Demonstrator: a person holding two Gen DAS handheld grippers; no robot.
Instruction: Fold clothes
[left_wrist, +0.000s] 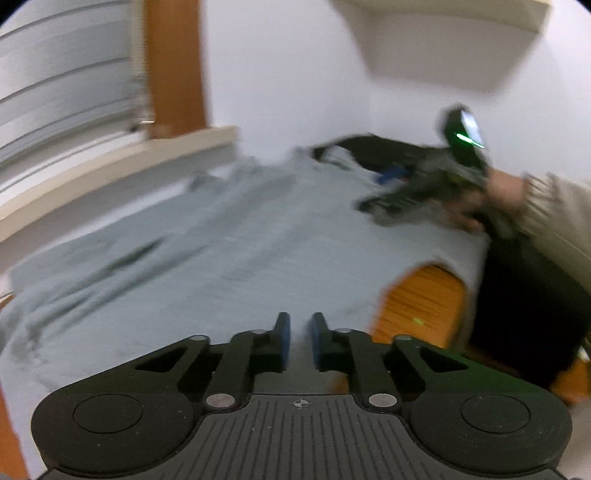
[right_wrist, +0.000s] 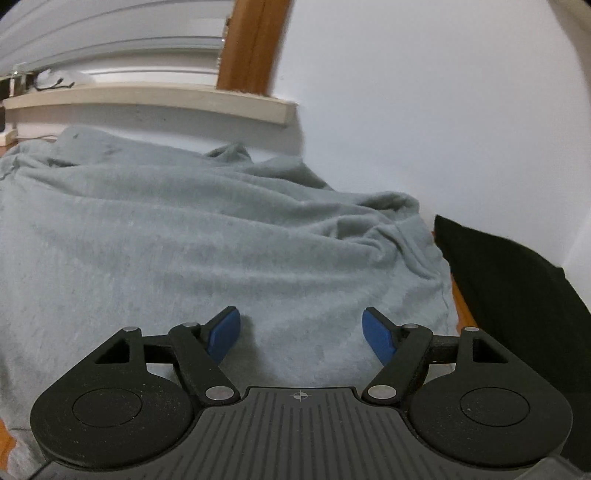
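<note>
Left gripper (left_wrist: 300, 332), seen from its own camera, has its blue pads (left_wrist: 283, 343) drawn almost together, with only a narrow slit between them. Pale grey cloth shows in that slit, but the blur hides whether the pads actually pinch it. The light grey, soft knitted garment (left_wrist: 221, 236) lies spread in front of it, covering most of an orange wooden tabletop (left_wrist: 417, 302), a bare patch of which shows at the garment's right edge. Far left stand white slatted blinds (left_wrist: 62, 85) above a cream ledge (left_wrist: 110, 173), with a brown wooden upright (left_wrist: 173, 66) beside them and a white wall (left_wrist: 288, 74) behind. To the right, a hand (left_wrist: 498, 192) in a beige ribbed sleeve (left_wrist: 554, 206) holds the right gripper (right_wrist: 301, 325) over the garment's far right side.

From the right wrist camera, that gripper's blue pads (right_wrist: 223, 334) stand wide apart above the grey fabric, pressing on nothing. The garment is rumpled into folds towards its right edge. Just beside that edge, further right, lies a black cloth (right_wrist: 517, 288) against the wall.
</note>
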